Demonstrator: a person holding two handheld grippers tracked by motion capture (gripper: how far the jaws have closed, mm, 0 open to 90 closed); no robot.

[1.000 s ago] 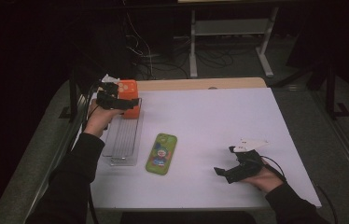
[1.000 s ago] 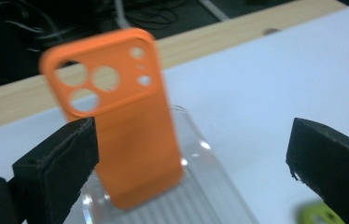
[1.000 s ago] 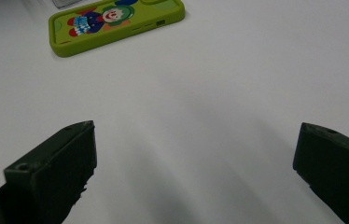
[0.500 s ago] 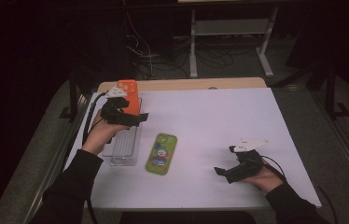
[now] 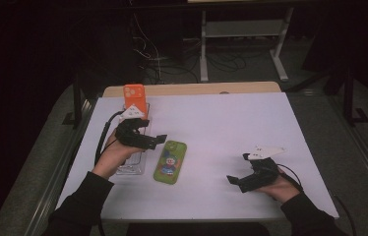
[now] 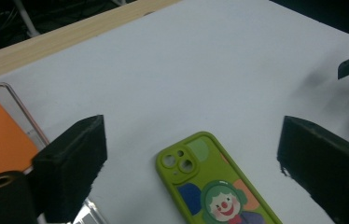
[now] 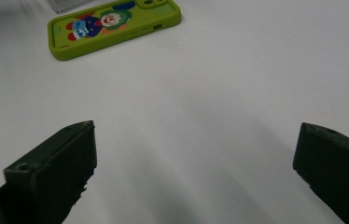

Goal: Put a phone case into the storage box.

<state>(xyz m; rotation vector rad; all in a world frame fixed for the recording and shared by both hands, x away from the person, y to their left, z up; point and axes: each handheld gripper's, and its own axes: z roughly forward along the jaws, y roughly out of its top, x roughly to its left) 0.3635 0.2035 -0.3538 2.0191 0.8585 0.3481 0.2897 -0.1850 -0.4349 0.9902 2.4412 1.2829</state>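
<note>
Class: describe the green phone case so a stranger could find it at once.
On the white table, look left of centre, beside the clear rack holding an orange case. The green phone case lies flat there; it alone bears a cartoon clown.

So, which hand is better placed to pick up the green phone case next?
Left. The left tongs hover open right beside the green phone case, which lies between their jaws in the left gripper view. The right tongs rest far off across the table.
</note>
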